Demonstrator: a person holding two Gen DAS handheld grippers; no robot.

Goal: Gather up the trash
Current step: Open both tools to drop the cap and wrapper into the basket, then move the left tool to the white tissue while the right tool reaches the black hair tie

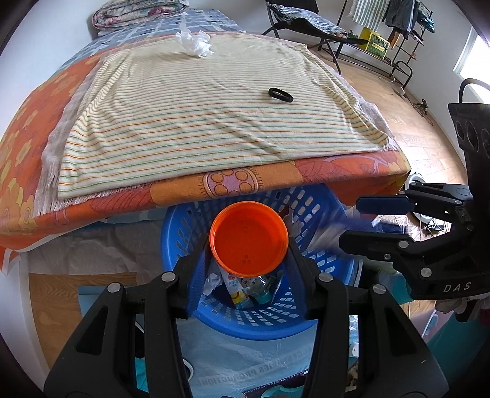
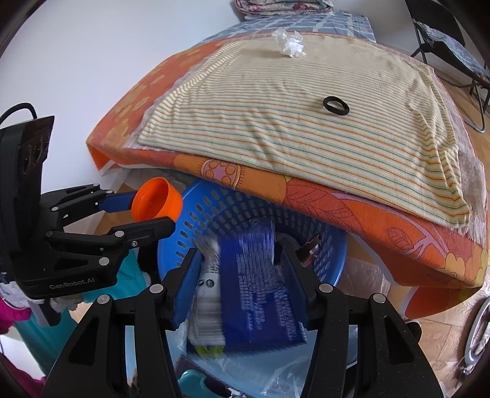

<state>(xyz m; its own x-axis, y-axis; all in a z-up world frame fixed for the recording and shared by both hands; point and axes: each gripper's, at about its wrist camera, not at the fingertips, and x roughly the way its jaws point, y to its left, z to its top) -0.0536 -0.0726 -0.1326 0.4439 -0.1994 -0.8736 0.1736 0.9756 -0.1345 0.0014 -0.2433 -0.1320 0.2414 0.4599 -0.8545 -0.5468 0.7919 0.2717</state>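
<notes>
My left gripper (image 1: pixel 248 242) is shut on an orange plastic lid (image 1: pixel 248 238) and holds it over the blue laundry basket (image 1: pixel 309 318), which stands on the floor by the bed's edge; the lid also shows in the right wrist view (image 2: pixel 156 203). My right gripper (image 2: pixel 242 269) is open over the basket (image 2: pixel 324 245), and a blurred blue packet (image 2: pixel 260 294) is between its fingers, falling free. Wrappers and a small bottle (image 1: pixel 245 290) lie in the basket. Crumpled white tissue (image 1: pixel 196 41) and a black ring (image 1: pixel 280 95) lie on the striped cloth on the bed.
The bed (image 1: pixel 92 196) with an orange flowered cover overhangs the basket's far side. A folding chair (image 1: pixel 306 24) and a clothes rack (image 1: pixel 407 36) stand at the back right on the wood floor. Clear plastic bags (image 1: pixel 245 361) lie under the basket.
</notes>
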